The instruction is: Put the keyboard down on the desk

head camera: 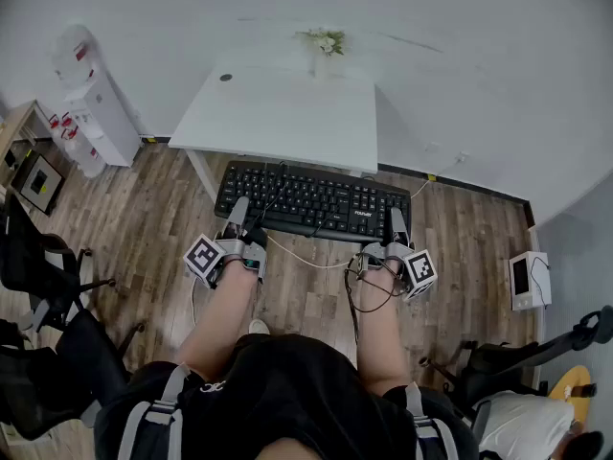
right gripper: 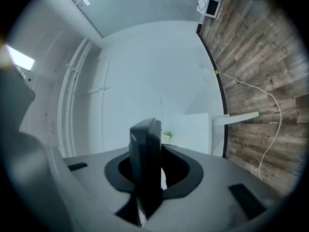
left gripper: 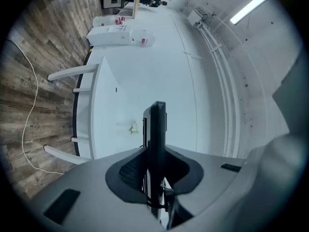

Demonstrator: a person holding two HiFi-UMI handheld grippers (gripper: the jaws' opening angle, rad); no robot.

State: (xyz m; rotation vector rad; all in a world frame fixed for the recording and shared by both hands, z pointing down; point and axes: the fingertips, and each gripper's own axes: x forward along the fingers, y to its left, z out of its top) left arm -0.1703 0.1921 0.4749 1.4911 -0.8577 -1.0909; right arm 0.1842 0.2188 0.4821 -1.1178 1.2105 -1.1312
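A black keyboard (head camera: 311, 201) hangs level in the air over the wood floor, just short of the white desk (head camera: 278, 113). My left gripper (head camera: 237, 215) is shut on its near left edge, and my right gripper (head camera: 397, 226) is shut on its near right edge. In the left gripper view the keyboard (left gripper: 155, 139) stands edge-on between the jaws, with the desk (left gripper: 108, 110) beyond it. The right gripper view likewise has the keyboard (right gripper: 146, 158) clamped edge-on. Its pale cable (head camera: 299, 258) droops below, between my two forearms.
A small potted plant (head camera: 326, 42) stands at the desk's far edge. A white water dispenser (head camera: 94, 113) and a framed panel (head camera: 38, 182) stand at the left. Black office chairs (head camera: 38, 286) are at the near left, another chair (head camera: 503, 362) at the near right, and a white box (head camera: 529, 278) on the floor.
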